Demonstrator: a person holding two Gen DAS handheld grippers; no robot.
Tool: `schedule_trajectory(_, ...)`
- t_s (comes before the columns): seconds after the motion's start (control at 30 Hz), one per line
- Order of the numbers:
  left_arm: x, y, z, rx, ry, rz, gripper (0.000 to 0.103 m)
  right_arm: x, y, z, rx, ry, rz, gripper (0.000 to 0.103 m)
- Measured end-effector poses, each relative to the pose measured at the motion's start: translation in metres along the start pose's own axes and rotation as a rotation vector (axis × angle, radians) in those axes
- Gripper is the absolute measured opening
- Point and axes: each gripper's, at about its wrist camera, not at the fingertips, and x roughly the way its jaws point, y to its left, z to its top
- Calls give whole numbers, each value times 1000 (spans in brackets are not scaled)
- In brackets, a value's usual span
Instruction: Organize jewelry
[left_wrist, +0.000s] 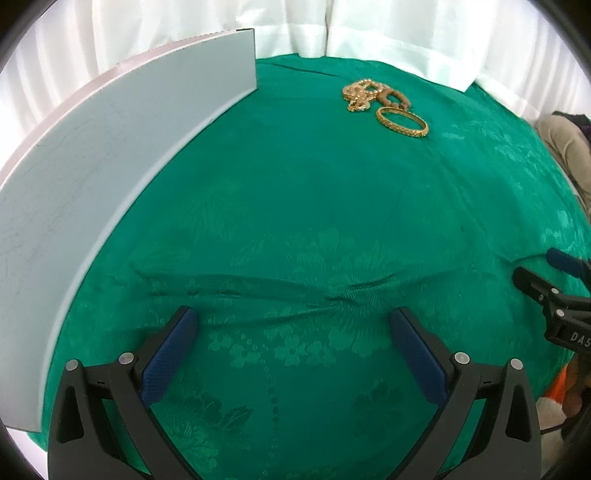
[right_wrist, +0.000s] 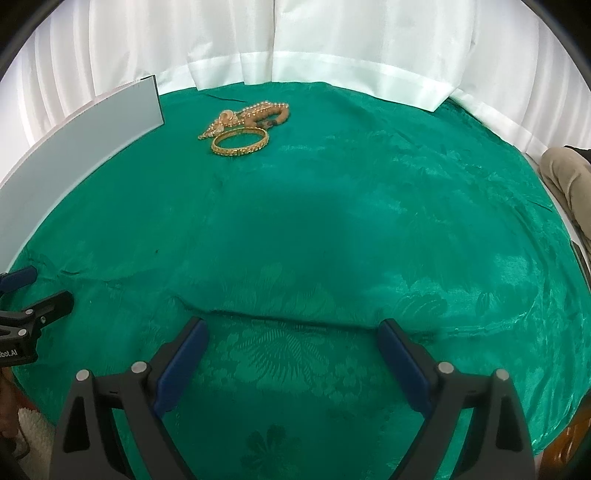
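A gold bangle (left_wrist: 402, 122) lies flat on the green cloth at the far side; it also shows in the right wrist view (right_wrist: 239, 142). Just behind it sits a tangle of gold chain (left_wrist: 357, 95) and a brown bead bracelet (left_wrist: 392, 97), seen too in the right wrist view as the chain (right_wrist: 221, 122) and beads (right_wrist: 274, 113). My left gripper (left_wrist: 295, 325) is open and empty, low over the near cloth. My right gripper (right_wrist: 291, 334) is open and empty, also near. Both are far from the jewelry.
A pale grey-blue box (left_wrist: 110, 155) stands along the left side, also in the right wrist view (right_wrist: 81, 125). White curtains hang behind the green floral cloth (left_wrist: 295, 206). A person's knee (right_wrist: 569, 173) is at the right edge. The cloth has a crease near the grippers.
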Motion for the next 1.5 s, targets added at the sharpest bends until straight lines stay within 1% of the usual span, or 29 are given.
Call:
schedule_trajectory(0.53,-2,-1,-5,-6,-19,-1,103,5,-1,6,3,46,1,95)
schedule_trajectory(0.67,-6,2,-3,-27,-16,-20,102,4,-5,8,4,75,28,95)
schedule_trajectory(0.73,-13,5,0,-48,-25,-51,102,-6,-14,7,45,32,34,95)
schedule_trajectory(0.77,-20,8,3,-59,-44,-70,102,-13,-21,5,72,0,33,95)
schedule_trajectory(0.83,-27,9,9,-67,-67,-88,102,-21,-29,4,101,-35,32,95)
schedule_trajectory(0.97,-29,0,35,-23,-64,-135,102,-29,-40,1,128,-83,16,95)
schedule_trajectory(1.03,-28,-6,55,-7,-54,-157,102,-31,-43,-1,149,-100,28,95)
schedule_trajectory(1.07,-26,-10,69,2,-45,-192,102,-31,-45,-2,160,-108,40,95)
schedule_trajectory(1.13,-21,-17,97,17,-42,-233,102,-31,-46,-3,170,-119,55,95)
schedule_trajectory(1.17,-19,-20,107,25,-47,-234,102,-31,-46,-4,172,-124,61,95)
schedule_trajectory(1.2,-13,-27,127,45,-58,-226,102,-29,-46,-4,171,-126,67,95)
schedule_trajectory(1.27,1,-36,151,65,-68,-201,102,-28,-45,-6,170,-127,84,95)
schedule_trajectory(1.33,25,-45,176,78,-57,-187,102,-27,-45,-7,171,-127,98,95)
schedule_trajectory(1.4,54,-52,192,85,-50,-150,100,-26,-45,-8,171,-126,108,95)
schedule_trajectory(1.47,82,-56,202,90,-30,-124,89,-26,-46,-11,171,-124,114,95)
schedule_trajectory(1.5,92,-56,205,87,-16,-121,83,-26,-47,-11,173,-123,116,95)
